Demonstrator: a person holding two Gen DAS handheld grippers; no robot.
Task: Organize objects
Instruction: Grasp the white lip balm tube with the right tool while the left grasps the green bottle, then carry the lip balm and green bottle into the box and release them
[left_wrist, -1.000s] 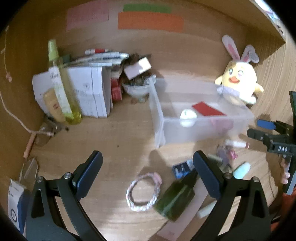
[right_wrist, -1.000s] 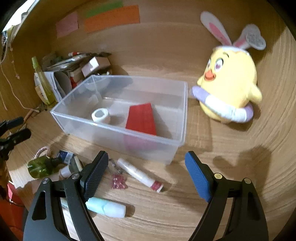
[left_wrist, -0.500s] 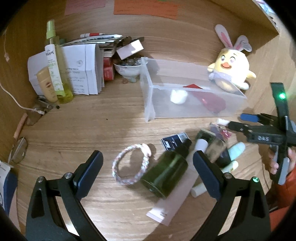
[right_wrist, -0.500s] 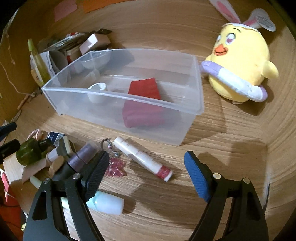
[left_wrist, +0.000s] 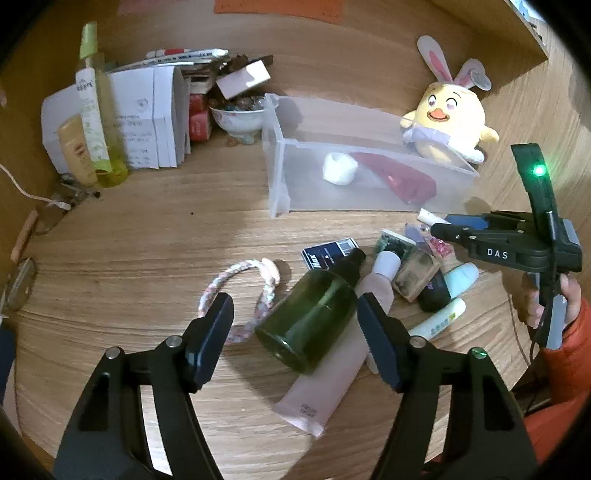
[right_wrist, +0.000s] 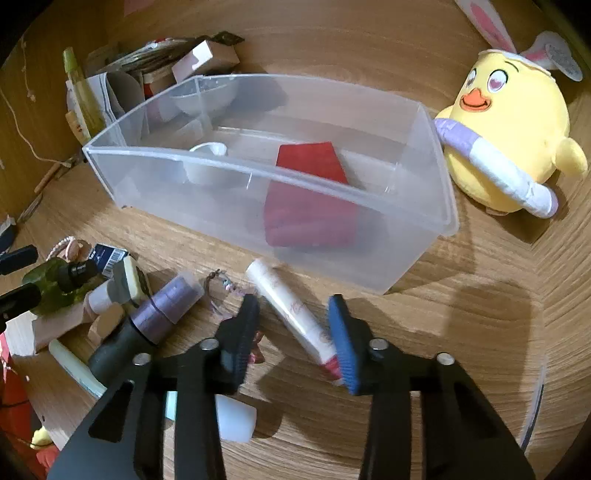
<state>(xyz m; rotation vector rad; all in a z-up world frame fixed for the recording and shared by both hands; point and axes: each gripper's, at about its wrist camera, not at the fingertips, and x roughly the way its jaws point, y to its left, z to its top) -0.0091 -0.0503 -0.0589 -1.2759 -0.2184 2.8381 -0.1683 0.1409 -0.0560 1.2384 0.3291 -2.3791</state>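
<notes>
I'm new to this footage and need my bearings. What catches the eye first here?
A yellow plush chick with rabbit ears sits right of a clear plastic bin holding a red packet. Before the bin lies a jumble of toiletries, led by a dark green bottle.

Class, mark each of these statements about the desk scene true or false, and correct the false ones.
1. A red item lies inside the clear plastic bin. True: the red item rests on the bin's floor beside a white roll.
2. The dark green bottle stands upright. False: it lies on its side across a pink tube.
3. The yellow chick plush sits inside the bin. False: it sits on the desk beside the bin.
4. A white tube with a red end lies between the right gripper's fingers. True; its jaws have just been closing around it.
5. The left gripper is clamped on the braided hair tie. False: its jaws, just narrowing, straddle the green bottle, not touching it.
</notes>
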